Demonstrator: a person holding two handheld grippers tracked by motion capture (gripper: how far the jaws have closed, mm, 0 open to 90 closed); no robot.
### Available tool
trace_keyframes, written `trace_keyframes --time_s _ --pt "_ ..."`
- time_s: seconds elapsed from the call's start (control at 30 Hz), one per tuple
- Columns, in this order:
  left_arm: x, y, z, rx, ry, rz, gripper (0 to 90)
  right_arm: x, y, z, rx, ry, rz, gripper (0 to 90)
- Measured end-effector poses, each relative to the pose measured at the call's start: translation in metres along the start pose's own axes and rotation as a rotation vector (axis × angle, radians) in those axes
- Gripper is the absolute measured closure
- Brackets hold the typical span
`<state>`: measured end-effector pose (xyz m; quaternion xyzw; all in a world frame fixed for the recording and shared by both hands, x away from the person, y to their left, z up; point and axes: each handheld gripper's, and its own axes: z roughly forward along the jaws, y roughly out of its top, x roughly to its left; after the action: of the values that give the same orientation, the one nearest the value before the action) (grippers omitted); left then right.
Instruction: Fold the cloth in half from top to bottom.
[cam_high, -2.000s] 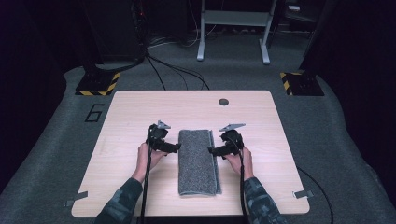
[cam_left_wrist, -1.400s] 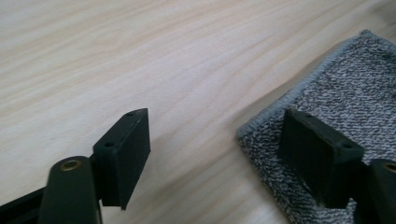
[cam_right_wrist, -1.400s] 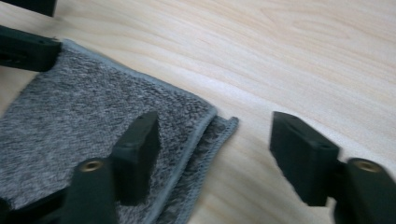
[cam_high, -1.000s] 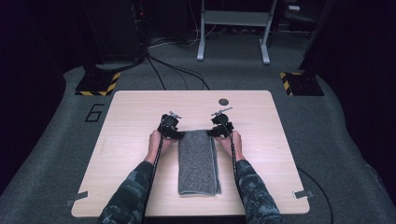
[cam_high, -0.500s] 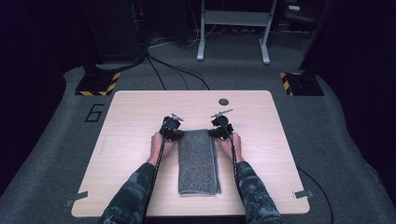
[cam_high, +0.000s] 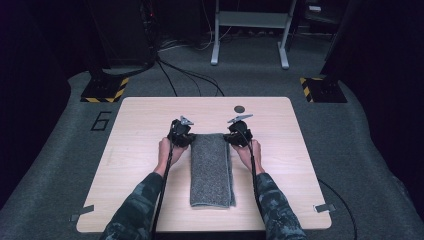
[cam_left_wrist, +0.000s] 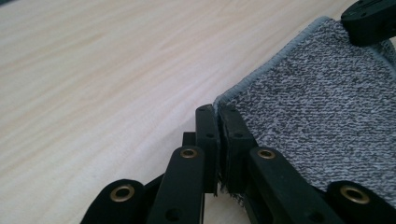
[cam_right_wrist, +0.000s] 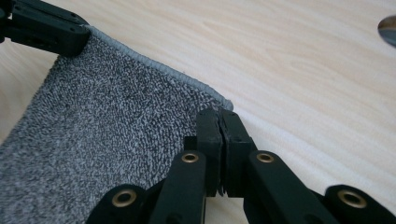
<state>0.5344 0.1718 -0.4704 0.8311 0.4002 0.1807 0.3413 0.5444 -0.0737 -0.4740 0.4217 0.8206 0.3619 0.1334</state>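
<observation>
A folded grey knitted cloth (cam_high: 212, 170) lies lengthwise in the middle of the pale wooden bench (cam_high: 140, 125), its long sides running away from the person. Its far short edge is caught at both corners. The left gripper (cam_high: 189, 138) sits at the far left corner, and the right gripper (cam_high: 233, 137) at the far right corner, each just beside the cloth's edge.

In the left gripper view, the left gripper's (cam_left_wrist: 218, 116) black fingers (cam_left_wrist: 207, 135) are clenched on the cloth's (cam_left_wrist: 317, 107) hemmed corner, with the fabric pinched between them and spreading off to the right. The tip of the other gripper (cam_left_wrist: 369, 21) shows at the upper right, on the cloth's opposite corner.

In the right gripper view, the right gripper's (cam_right_wrist: 219, 119) fingers (cam_right_wrist: 233, 135) are likewise clamped on the corner of the cloth (cam_right_wrist: 107, 135), whose stitched hem runs up and to the left toward the other gripper (cam_right_wrist: 49, 30). The fabric lies to the left of these fingers, with bare bench (cam_right_wrist: 303, 70) to their right.

A small dark round disc (cam_high: 239, 108) rests on the bench beyond the cloth, apart from both grippers.
</observation>
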Motion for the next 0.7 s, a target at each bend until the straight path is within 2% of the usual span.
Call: trace_keyframes --time_s 0.17,0.33,0.37,0.53,0.63,0.7 --pt "0.001 0.007 -0.003 -0.020 0.020 0.006 87.3 -0.001 0.009 -0.006 -0.033 -0.010 -0.022 88.5" --pt "0.006 0.016 -0.006 -0.051 0.023 0.004 87.3 -0.004 0.016 -0.010 -0.061 -0.012 -0.016 88.5" --pt "0.007 0.019 -0.008 -0.048 0.026 0.015 87.3 -0.004 0.017 -0.011 -0.065 -0.018 -0.015 88.5" --pt "0.008 0.029 -0.017 -0.086 0.036 0.011 87.3 -0.005 0.028 -0.019 -0.089 -0.031 -0.015 88.5" --pt "0.008 0.033 -0.023 -0.092 0.041 0.031 87.3 -0.004 0.034 -0.025 -0.105 -0.040 -0.030 88.6" --pt "0.009 0.035 -0.028 -0.116 0.035 0.019 87.3 -0.004 0.036 -0.028 -0.114 -0.035 -0.036 88.5"
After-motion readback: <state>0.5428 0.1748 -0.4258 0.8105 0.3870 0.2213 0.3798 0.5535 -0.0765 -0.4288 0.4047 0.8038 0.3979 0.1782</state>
